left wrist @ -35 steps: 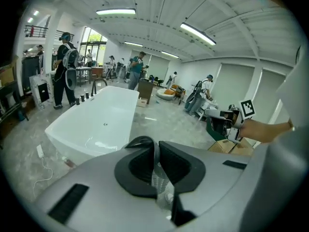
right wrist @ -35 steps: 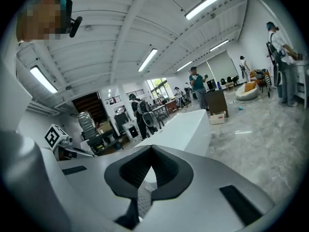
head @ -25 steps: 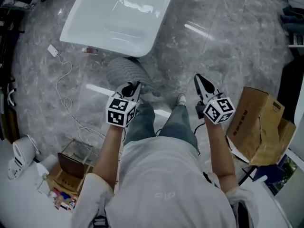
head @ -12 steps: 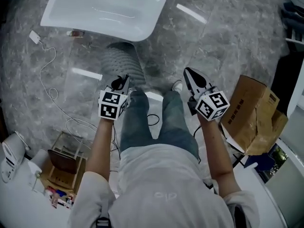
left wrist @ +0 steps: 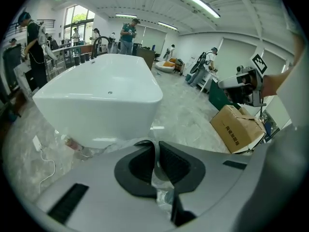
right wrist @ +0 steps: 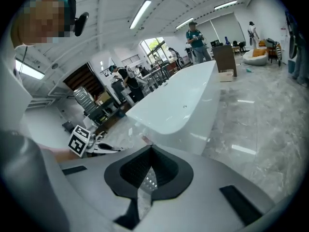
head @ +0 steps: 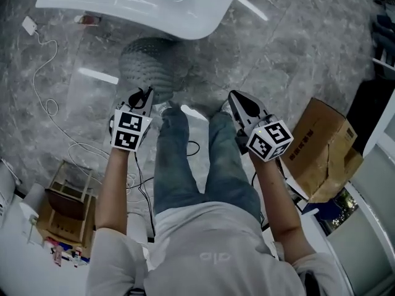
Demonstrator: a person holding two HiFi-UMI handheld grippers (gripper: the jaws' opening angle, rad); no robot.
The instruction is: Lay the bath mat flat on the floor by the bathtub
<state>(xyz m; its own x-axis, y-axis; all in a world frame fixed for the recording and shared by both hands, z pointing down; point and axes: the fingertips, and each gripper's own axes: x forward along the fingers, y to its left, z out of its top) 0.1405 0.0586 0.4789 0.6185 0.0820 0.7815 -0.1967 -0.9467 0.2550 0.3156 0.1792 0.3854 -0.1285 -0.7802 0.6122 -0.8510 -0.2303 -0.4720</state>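
The bath mat (head: 145, 66) is a clear, bumpy plastic sheet; its grey, textured bunch lies on the floor just below the white bathtub (head: 154, 5), and a glossy clear part spreads left of it. My left gripper (head: 147, 95) is shut on the mat's edge, and clear plastic (left wrist: 159, 175) shows between its pads. My right gripper (head: 233, 97) is shut on a dotted clear strip (right wrist: 147, 182) of the mat. Both grippers point down and forward, either side of the person's legs. The tub (left wrist: 106, 95) stands close ahead.
A brown cardboard box (head: 324, 147) stands on the floor at the right. A white charger (head: 29, 24) and its cable (head: 49, 103) trail across the marble floor at the left. A small bottle (head: 86, 19) lies by the tub. A wooden crate (head: 65, 196) sits at lower left.
Both grippers have sunk toward the floor and moved forward toward the tub, still shut on the mat. The grey bunch of mat now lies nearer the tub's end.
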